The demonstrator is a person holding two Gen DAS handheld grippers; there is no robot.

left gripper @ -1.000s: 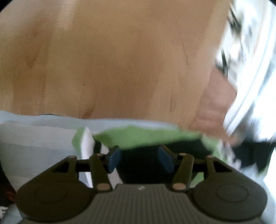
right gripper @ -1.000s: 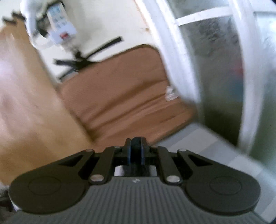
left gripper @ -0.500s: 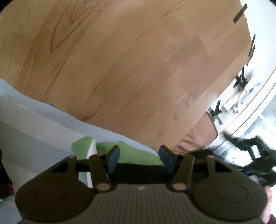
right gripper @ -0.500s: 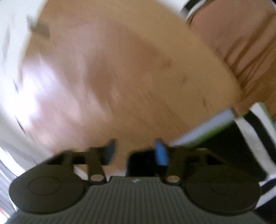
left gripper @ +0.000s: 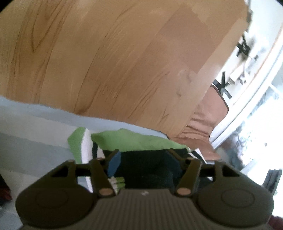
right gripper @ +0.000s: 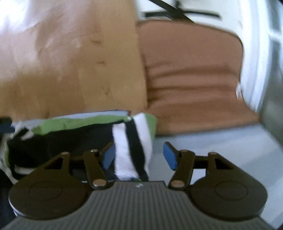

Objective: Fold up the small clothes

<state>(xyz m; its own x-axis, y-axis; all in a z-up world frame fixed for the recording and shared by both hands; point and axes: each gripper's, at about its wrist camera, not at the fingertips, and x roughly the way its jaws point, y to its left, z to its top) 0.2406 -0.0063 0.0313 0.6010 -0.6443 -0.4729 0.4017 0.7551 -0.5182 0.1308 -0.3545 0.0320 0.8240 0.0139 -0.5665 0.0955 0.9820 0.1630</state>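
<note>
A small garment (left gripper: 134, 141) with green, black and white stripes lies on a pale blue cloth (left gripper: 35, 123). My left gripper (left gripper: 143, 162) is open, with the garment's black part between its blue pads. In the right wrist view the same garment (right gripper: 70, 131) lies at the lower left. Its white and black striped end (right gripper: 130, 152) sits between the fingers of my right gripper (right gripper: 138, 155), which is open. Neither gripper grips the fabric.
A wooden table top (left gripper: 115, 62) stretches beyond the cloth. A brown cushioned seat (right gripper: 191, 76) stands past the table's right edge, with black chair legs (right gripper: 176, 12) and a white window frame (left gripper: 247, 99) behind it.
The right gripper was shut and pointing at the seat. It swung across the table, opened, and now straddles the garment's striped end. The left gripper stayed open over the garment.
</note>
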